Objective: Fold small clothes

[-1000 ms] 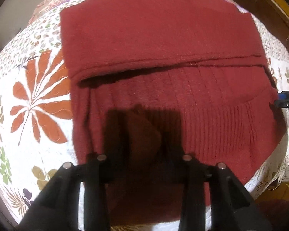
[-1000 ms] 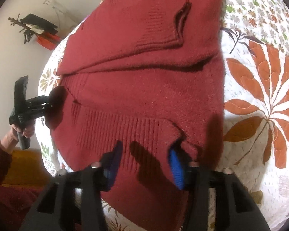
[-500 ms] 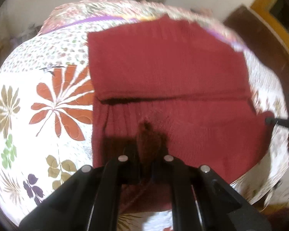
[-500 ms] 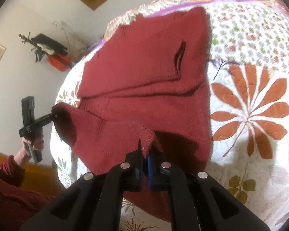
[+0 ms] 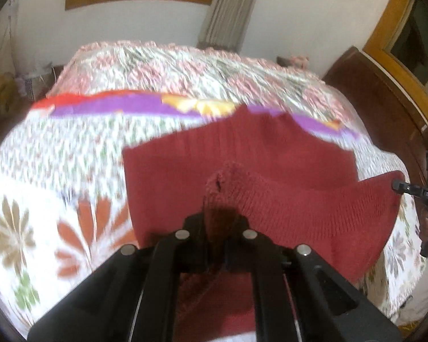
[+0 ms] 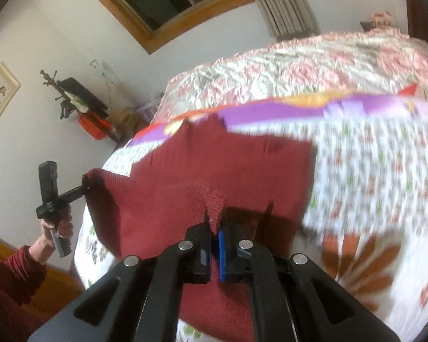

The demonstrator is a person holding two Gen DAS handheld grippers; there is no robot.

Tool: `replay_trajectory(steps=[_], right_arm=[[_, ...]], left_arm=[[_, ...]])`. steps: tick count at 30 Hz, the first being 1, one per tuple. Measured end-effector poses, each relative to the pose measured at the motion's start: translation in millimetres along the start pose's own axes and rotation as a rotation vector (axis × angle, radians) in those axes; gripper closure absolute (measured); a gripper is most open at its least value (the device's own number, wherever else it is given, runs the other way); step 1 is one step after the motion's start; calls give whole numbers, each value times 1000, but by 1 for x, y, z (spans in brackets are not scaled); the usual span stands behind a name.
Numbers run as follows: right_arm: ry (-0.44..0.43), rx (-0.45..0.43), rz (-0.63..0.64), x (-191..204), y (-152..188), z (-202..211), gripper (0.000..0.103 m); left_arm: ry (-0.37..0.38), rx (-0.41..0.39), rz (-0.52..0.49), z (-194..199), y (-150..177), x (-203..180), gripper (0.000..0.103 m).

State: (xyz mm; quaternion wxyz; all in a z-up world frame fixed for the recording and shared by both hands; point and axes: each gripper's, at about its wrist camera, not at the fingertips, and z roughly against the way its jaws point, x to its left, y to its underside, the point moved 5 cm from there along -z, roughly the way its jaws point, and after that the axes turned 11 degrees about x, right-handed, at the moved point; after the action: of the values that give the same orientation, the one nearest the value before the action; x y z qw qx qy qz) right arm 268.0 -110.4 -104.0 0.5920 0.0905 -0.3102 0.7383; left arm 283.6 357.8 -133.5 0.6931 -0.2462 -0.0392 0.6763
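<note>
Both the left gripper (image 5: 217,225) and right gripper (image 6: 214,235) are clamped on the dark red knit sweater's (image 5: 285,171) hem, lifted off the floral-quilted bed (image 5: 71,148). Uneven pulling could skew the fold or slip the knit.

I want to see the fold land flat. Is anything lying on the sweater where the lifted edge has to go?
Nothing visible. Both grippers, left and right, are shut on the red sweater hem, lifted. The far folded part lies bare on the floral bedspread, though the picture is blurred.
</note>
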Motion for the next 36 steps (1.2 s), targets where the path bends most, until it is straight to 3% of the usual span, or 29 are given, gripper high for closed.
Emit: replay_trajectory(steps=[8,13,16,19,21,23,24,29,36], right_arm=[[68,15,-79,-44,-83,-46,100],[125,94,-173,-81,-88,-88,100],[165,128,-183,-94,-78,-105,91],[150,115,-187,-94,-72,-100,83],[155,106,-177,-88,-67,-89,75],[177,101,-138,-76,-58,-73,64],[189,104,-118,-71,-52,-66,58],[157,186,-99,-48,-1,-52,47],[134,314,-160,-42,88,-74,48]], left_arm=[[-84,21,-6,-57,-78,2,97],[-142,151,51,-119,-85,17,97],[-178,195,64,-141,-74,25,91],[-176,197,91,-136,-73,26,85],[-161,195,85,-123,-73,24,65],[-177,200,79,-108,-69,25,54],[-165,188,76,-96,-65,25,53],[-204,212,35,-64,-22,20,52],[-226,263,-1,-58,51,5,51]])
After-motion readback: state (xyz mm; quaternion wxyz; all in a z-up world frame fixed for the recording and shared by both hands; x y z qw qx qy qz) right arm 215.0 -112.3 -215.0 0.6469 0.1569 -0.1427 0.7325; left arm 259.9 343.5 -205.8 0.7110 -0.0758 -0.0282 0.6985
